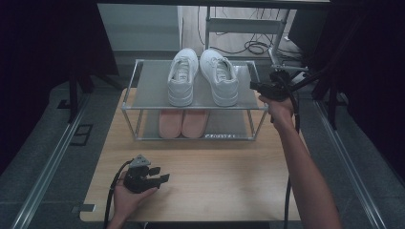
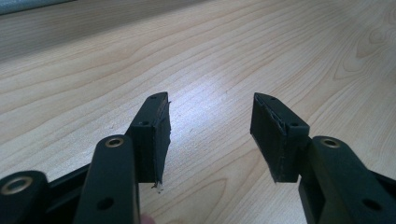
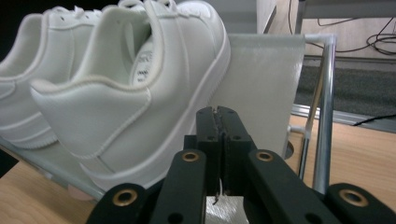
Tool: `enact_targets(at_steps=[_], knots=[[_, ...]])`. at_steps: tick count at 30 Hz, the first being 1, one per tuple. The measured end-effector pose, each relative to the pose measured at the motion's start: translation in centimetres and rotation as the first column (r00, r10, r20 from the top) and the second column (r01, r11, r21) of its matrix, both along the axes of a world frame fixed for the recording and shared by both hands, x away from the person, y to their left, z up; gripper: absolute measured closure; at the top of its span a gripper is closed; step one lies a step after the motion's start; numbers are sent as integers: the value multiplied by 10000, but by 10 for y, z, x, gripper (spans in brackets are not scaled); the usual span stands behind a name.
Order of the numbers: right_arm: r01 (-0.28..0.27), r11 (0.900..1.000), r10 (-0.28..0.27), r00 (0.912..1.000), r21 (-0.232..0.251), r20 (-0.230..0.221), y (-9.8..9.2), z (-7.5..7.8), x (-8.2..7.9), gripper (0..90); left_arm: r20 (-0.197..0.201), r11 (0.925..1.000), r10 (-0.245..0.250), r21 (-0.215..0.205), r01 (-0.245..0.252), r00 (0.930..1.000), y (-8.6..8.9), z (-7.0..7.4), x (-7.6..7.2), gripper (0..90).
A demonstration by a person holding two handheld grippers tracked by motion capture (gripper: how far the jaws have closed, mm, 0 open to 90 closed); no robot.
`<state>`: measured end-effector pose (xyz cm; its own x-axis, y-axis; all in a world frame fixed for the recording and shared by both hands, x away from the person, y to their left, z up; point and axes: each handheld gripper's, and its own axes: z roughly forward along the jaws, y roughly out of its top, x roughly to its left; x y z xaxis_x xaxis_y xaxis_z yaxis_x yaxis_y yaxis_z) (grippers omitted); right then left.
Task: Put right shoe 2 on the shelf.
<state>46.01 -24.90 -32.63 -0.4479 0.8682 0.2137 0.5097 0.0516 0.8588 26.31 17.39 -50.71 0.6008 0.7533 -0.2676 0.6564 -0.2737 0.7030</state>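
Nearest to us, at the near left corner of the wooden table [image 1: 200, 162], our left hand [image 1: 125, 199] holds the left gripper [image 1: 160, 174] low over the bare board. Its jaws are spread wide apart with nothing between them; in the left gripper view [image 2: 210, 135] only wood grain lies between the two black pads.

Farther on, across the far half of the table, stands a two-level shoe rack [image 1: 143, 102] with a metal frame and grey shelves. On its lower shelf a pair of pink shoes [image 1: 181, 123] lies side by side, heels toward us, just under the front rail.

On the top shelf a pair of white sneakers [image 1: 203, 76] sits heels toward us, toes pointing to the far edge. The right sneaker [image 1: 219, 76] is the one nearest our right gripper [image 1: 255, 86], which we hold at the front right corner of the rack's top shelf, with our right hand [image 1: 279, 109] behind it and the forearm reaching in from the near right.

In the right gripper view the jaws [image 3: 219, 140] are pressed together, pad against pad, with nothing clamped between them. They sit just beside the heel and sole of that sneaker [image 3: 116, 102], at the edge of the grey shelf [image 3: 261, 84]; we cannot tell whether they touch the shoe.
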Motion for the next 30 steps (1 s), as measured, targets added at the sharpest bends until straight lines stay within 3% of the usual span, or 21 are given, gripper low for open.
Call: enact_targets(at_steps=[10, 30], knots=[[78, 9993, -84, 9998, -370, -161, -3, -17, -1, 896, -29, 10000, 69, -9, -69, 10000, 1, -1, 0, 481], [-276, 9928, 313, 9990, -1168, 303, 39, -28, 0, 897, 24, 10000, 75, -24, -75, 10000, 1, 0, -1, 481]])
